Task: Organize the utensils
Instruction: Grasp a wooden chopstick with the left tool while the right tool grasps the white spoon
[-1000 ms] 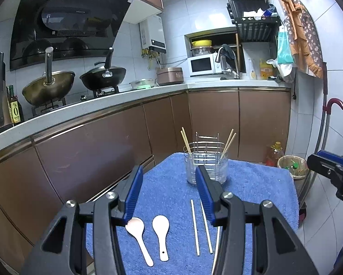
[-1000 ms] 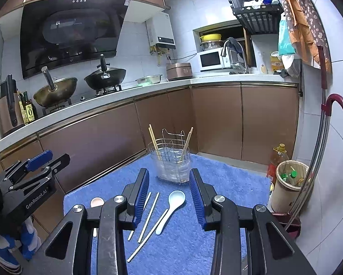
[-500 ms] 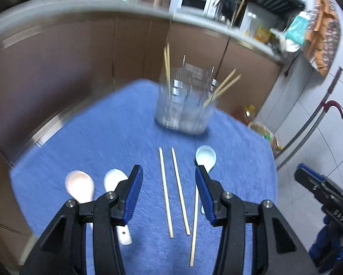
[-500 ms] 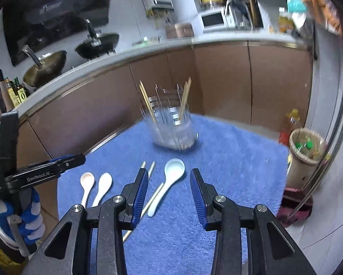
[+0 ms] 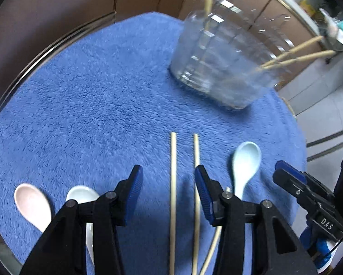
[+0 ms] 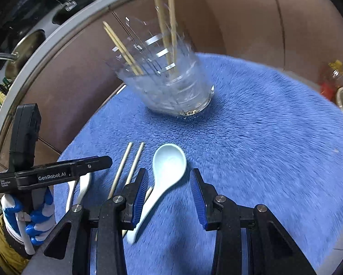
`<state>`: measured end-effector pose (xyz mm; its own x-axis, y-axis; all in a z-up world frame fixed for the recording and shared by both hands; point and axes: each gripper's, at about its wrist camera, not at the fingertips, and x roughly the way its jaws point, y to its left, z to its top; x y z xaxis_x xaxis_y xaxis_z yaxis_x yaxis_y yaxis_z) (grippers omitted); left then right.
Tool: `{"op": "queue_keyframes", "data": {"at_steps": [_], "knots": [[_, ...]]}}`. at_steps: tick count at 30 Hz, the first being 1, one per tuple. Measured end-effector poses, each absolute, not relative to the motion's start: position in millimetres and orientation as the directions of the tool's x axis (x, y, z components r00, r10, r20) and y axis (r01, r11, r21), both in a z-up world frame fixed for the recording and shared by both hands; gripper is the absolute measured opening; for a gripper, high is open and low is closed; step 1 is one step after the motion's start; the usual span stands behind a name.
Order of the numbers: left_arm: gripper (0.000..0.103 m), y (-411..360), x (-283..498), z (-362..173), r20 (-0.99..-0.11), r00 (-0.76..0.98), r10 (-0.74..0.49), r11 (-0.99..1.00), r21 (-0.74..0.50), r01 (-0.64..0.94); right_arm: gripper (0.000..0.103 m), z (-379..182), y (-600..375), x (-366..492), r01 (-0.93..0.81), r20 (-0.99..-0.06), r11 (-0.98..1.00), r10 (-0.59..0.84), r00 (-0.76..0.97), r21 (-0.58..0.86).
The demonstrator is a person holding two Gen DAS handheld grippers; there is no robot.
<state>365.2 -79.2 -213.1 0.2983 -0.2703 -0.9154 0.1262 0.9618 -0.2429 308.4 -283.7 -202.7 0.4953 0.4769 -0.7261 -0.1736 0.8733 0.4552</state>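
Note:
A clear utensil holder (image 5: pixel 219 64) with several chopsticks stands on the blue mat (image 5: pixel 91 91); it also shows in the right wrist view (image 6: pixel 169 84). Loose chopsticks (image 5: pixel 173 183) lie on the mat between the fingers of my open, empty left gripper (image 5: pixel 169 183). A pale blue spoon (image 5: pixel 246 162) lies to its right. A pink spoon (image 5: pixel 32 204) and a white spoon (image 5: pixel 83 194) lie at the left. My right gripper (image 6: pixel 169 188) is open and empty, low over the pale blue spoon (image 6: pixel 165 174), beside the chopsticks (image 6: pixel 134 167).
Brown cabinet fronts (image 6: pixel 240 23) and a countertop with pans (image 6: pixel 26 48) ring the mat. A bin and a bottle (image 6: pixel 336 80) stand on the floor at the right. The left gripper (image 6: pixel 56 174) is seen left of the chopsticks.
Both grippers have tilted down and dropped close to the mat. The left now straddles the loose chopsticks; the right now hangs over the pale blue spoon. Both stay open.

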Motion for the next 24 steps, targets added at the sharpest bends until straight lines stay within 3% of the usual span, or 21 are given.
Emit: {"op": "queue_keyframes", "data": {"at_steps": [6,10,13,15,24], "knots": [[0.027,-93.3,380.7,-227.3,-0.944,0.224,-0.241,0.966,-0.211,0.150,0.035,-228.9,-286.5,341.8,-0.164,-0.746,0.849,0.521,0.414,0.502],[0.022,-101.5,388.1,-231.9,-0.954,0.209,-0.216,0.970,-0.186,0.156,0.031,-235.9,-284.2,352.7,-0.184,-0.752,0.839,0.542,0.376,0.513],[0.015,-105.2,391.4,-231.8,-0.957,0.199,-0.212,0.971,-0.182,0.156,0.021,-236.1,-280.8,358.5,-0.212,-0.761,0.841,0.541,0.359,0.498],[0.010,-105.0,392.2,-231.7,-0.957,0.206,-0.202,0.972,-0.171,0.158,0.009,-233.0,-277.5,359.4,-0.241,-0.769,0.846,0.533,0.354,0.476],[0.005,-97.0,379.3,-220.8,-0.926,0.280,-0.253,0.962,-0.209,0.178,0.007,-206.1,-280.5,333.7,-0.280,-0.771,0.875,0.482,0.415,0.396]]}}
